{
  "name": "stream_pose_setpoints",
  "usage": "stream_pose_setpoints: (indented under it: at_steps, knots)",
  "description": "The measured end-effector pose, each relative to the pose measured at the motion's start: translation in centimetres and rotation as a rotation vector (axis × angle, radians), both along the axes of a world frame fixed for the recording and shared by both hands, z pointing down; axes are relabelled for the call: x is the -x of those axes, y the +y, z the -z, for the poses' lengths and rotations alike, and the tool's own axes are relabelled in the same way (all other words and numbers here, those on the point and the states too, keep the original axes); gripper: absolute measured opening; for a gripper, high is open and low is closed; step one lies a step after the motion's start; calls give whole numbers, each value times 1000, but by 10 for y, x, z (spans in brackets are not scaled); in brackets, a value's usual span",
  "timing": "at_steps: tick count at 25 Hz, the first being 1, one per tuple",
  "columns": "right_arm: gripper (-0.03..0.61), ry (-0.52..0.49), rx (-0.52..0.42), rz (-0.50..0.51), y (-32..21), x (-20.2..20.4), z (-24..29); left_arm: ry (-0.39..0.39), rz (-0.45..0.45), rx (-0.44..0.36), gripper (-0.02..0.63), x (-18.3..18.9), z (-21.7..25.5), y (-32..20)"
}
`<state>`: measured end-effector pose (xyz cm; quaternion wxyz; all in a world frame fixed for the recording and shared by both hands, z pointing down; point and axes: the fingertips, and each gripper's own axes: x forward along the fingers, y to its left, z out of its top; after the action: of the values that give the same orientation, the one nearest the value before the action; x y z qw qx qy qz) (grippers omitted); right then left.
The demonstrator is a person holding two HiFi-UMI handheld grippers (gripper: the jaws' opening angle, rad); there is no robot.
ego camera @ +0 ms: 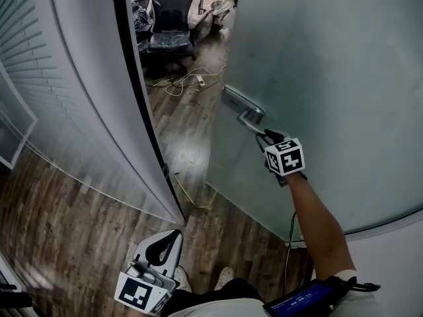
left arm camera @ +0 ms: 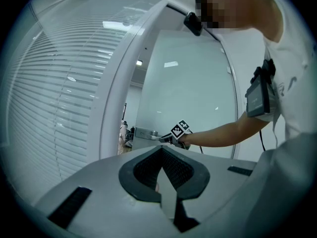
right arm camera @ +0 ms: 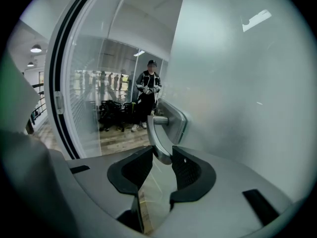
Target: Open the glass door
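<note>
The frosted glass door point(ego camera: 330, 78) stands ajar, and the room beyond shows through the gap. Its metal lever handle point(ego camera: 243, 107) sits on a plate at the door's edge. My right gripper point(ego camera: 264, 134) is at the lever's free end. In the right gripper view the handle point(right arm camera: 159, 138) lies between the jaws, and my right gripper point(right arm camera: 162, 157) is shut on it. My left gripper point(ego camera: 173, 233) hangs low by my body, away from the door. In its own view my left gripper point(left arm camera: 162, 150) is shut with nothing in it.
A dark door frame point(ego camera: 142, 111) and a curved frosted partition with blinds point(ego camera: 66, 78) stand left of the gap. Beyond it are office chairs point(ego camera: 170, 18) and a cable point(ego camera: 182, 84) on the wooden floor. A person point(right arm camera: 147, 90) stands inside the room.
</note>
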<state>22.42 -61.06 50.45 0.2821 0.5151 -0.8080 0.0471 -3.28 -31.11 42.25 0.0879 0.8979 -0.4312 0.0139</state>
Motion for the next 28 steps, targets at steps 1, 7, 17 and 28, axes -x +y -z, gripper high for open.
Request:
stream_pose_setpoints:
  at_steps: [1, 7, 17, 28]
  knots:
    - [123, 4, -6, -11, -5, -5, -1, 0, 5, 0, 0, 0, -1, -1]
    - [124, 12, -29, -85, -29, -20, 0, -7, 4, 14, -1, 3, -4, 1]
    - [123, -33, -120, -157, -17, -37, 28, -3, 22, 25, 0, 18, -3, 4]
    - [3, -300, -363, -154, 140, -11, 121, 26, -93, -58, 0, 16, 17, -3]
